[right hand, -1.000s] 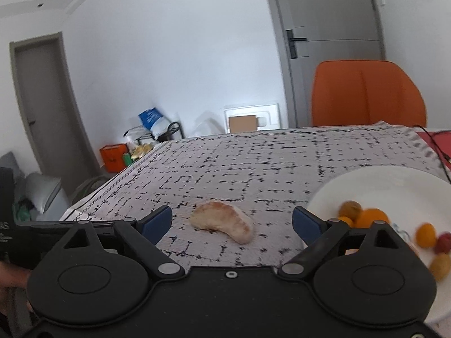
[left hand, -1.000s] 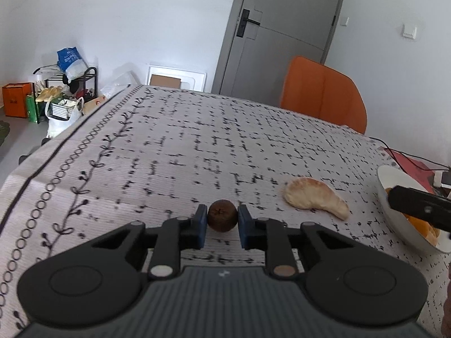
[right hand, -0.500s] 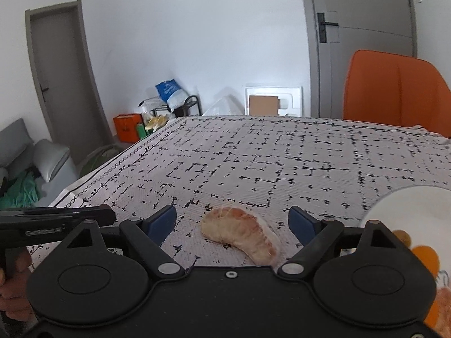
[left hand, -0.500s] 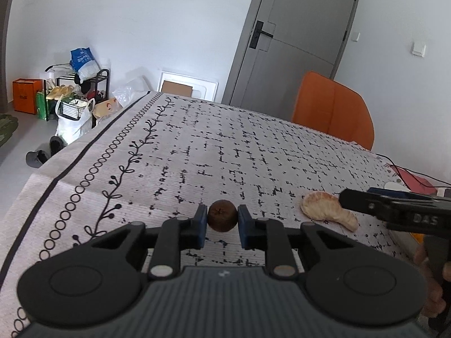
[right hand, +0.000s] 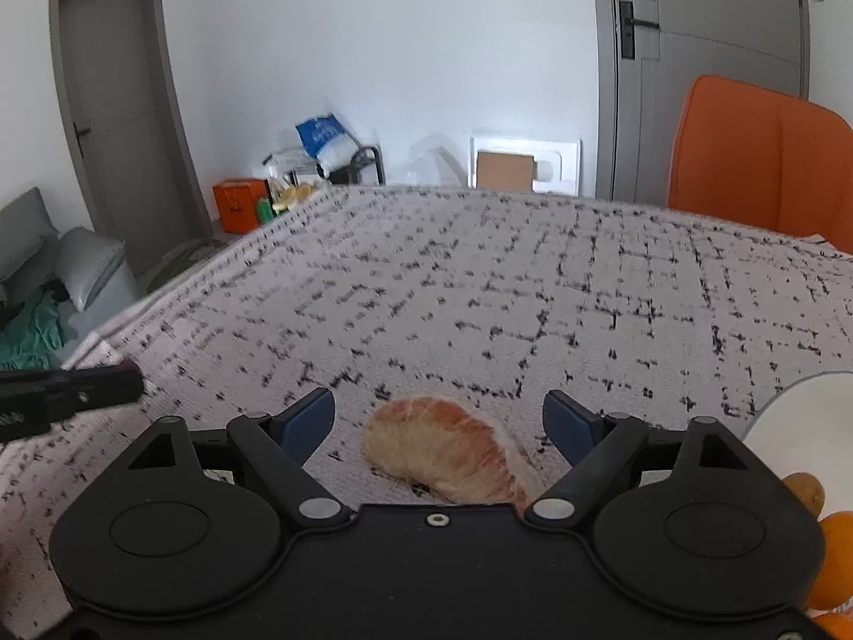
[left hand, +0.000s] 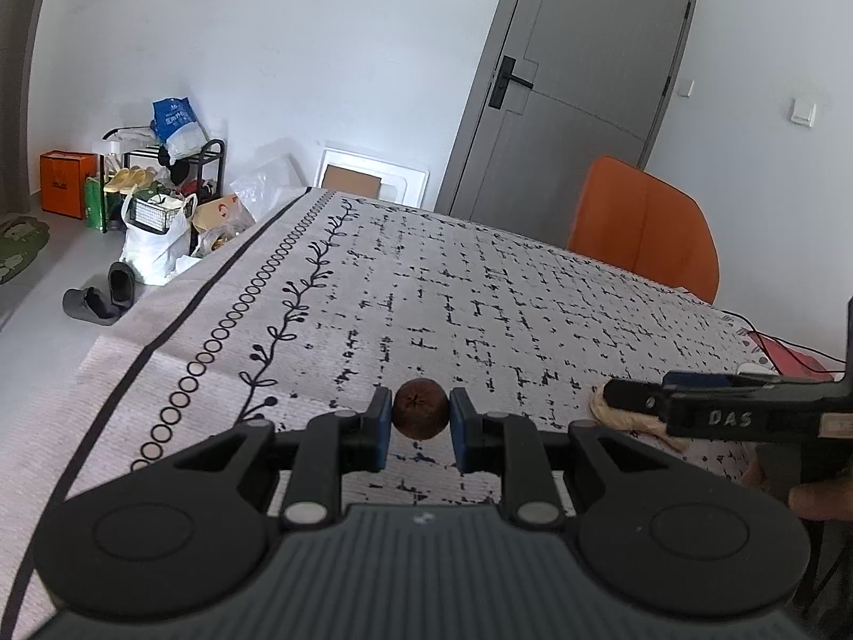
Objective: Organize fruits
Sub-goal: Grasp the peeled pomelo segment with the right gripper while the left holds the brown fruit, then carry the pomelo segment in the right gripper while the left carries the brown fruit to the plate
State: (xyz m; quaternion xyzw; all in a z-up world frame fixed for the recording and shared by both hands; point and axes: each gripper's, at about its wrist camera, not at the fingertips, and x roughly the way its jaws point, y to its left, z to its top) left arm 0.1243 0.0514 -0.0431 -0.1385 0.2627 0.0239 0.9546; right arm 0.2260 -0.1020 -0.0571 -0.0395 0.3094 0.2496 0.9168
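My left gripper (left hand: 419,428) is shut on a small round brown fruit (left hand: 419,416) and holds it just above the patterned tablecloth (left hand: 480,298). My right gripper (right hand: 440,421) is open, its jaws standing on either side of a peeled pomelo segment (right hand: 448,458) that lies on the cloth. In the left wrist view the right gripper's finger (left hand: 709,410) covers most of that segment (left hand: 629,418). A white plate (right hand: 799,405) with orange and yellow fruits (right hand: 837,538) sits at the right edge of the right wrist view.
An orange chair (left hand: 645,224) stands at the table's far right side. The table's left edge (left hand: 176,314) drops to the floor, where bags, slippers and a rack stand. A red item with a cable (left hand: 789,357) lies at the far right.
The left gripper has swung left and lifted a little with the brown fruit. The right gripper has moved in over the pomelo segment, which now lies between its open jaws.
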